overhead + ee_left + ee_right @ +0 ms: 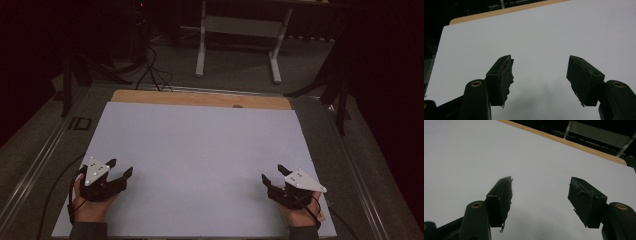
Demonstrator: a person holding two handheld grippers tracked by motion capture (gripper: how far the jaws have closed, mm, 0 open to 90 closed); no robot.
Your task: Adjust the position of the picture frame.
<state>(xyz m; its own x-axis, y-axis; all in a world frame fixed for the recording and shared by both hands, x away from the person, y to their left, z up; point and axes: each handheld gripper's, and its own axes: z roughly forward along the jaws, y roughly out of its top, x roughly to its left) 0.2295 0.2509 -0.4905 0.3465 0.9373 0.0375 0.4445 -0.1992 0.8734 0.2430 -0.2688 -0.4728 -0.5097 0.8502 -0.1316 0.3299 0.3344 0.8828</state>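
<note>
Resting near the front edge of the pale grey-white rectangular board (200, 150), well apart at its left and right corners: black two-jaw left gripper (121, 167) and black two-jaw right gripper (273, 172). Pointing forward and slightly inward, long axes angling toward the board's middle. Standing spread on both, jaws pinching nothing, torn black pads (507, 80) facing bare board. Lying flat on a light wooden tabletop (200, 98), long side across.

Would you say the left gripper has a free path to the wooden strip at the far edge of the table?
Probably yes: the left gripper is open and holds nothing, and bare white sheet lies between it and the wooden strip, though that is a long stretch.
</note>
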